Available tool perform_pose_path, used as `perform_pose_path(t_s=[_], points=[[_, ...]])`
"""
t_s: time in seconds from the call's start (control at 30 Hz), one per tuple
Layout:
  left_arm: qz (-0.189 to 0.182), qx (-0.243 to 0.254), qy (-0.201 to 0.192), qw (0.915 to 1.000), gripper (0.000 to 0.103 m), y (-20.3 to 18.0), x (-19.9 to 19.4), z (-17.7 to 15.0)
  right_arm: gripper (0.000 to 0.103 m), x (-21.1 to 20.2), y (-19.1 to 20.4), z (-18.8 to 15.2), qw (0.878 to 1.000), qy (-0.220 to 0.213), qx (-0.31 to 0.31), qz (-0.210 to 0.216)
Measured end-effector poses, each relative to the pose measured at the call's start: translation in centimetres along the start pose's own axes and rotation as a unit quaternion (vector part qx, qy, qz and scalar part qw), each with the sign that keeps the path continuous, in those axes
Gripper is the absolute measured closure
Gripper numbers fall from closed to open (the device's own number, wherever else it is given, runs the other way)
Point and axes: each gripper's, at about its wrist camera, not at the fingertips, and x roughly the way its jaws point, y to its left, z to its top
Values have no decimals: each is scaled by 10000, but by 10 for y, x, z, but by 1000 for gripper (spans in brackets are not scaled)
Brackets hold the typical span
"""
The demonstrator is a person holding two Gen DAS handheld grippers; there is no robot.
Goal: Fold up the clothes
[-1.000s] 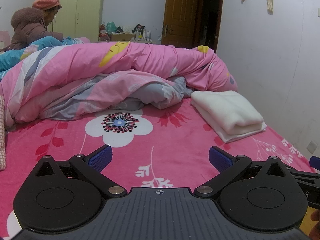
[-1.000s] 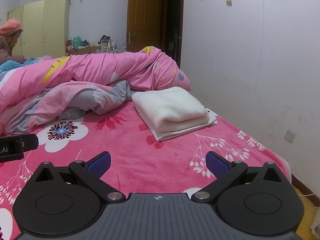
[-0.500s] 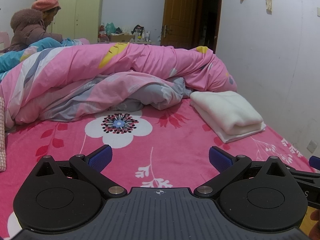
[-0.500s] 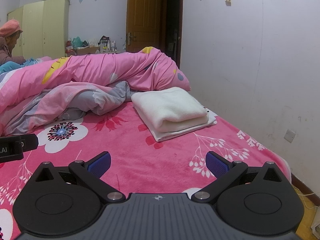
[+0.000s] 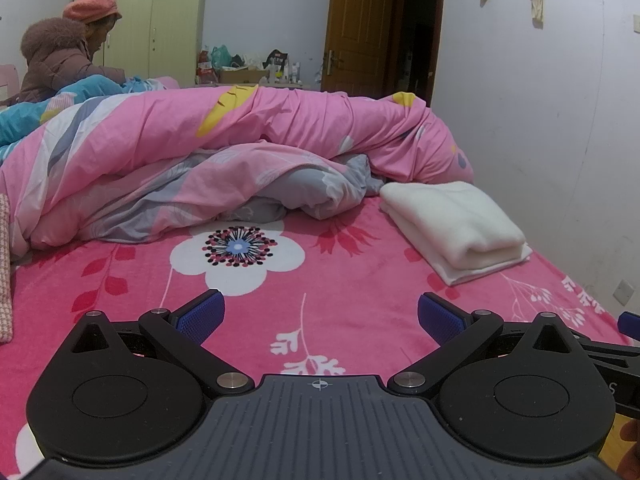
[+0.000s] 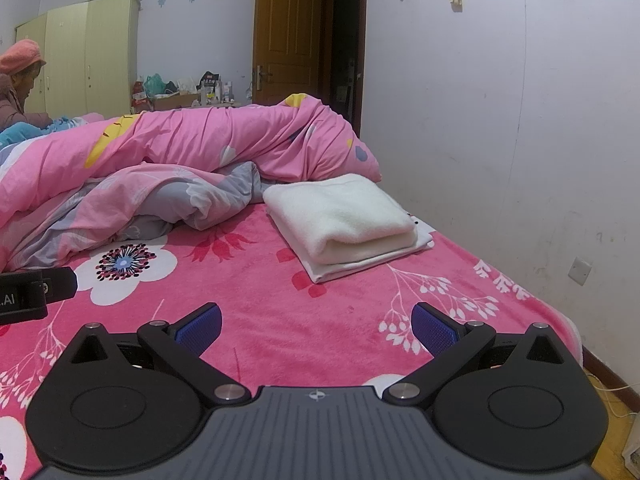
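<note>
Nothing has moved: left claw and right claw gape empty, quilt hiding the bed's far side.

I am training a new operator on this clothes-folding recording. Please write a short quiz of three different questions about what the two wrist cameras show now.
1. True or false: the left gripper is holding cloth.
2. Where does the cream folded garment lie? A) on the floor; B) on the pink flowered blanket, near the wall; C) on the wardrobe.
3. Fill in: the jaws of the right gripper stand ____.

Key: 1 false; 2 B; 3 open.
</note>
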Motion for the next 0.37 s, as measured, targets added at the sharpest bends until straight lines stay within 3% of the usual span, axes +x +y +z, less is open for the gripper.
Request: perform_pose_path(t_s=[0.37], points=[[-4, -7, 24, 10000, 0, 0, 0, 0, 0, -1, 1, -2, 10000, 19, 3, -4]])
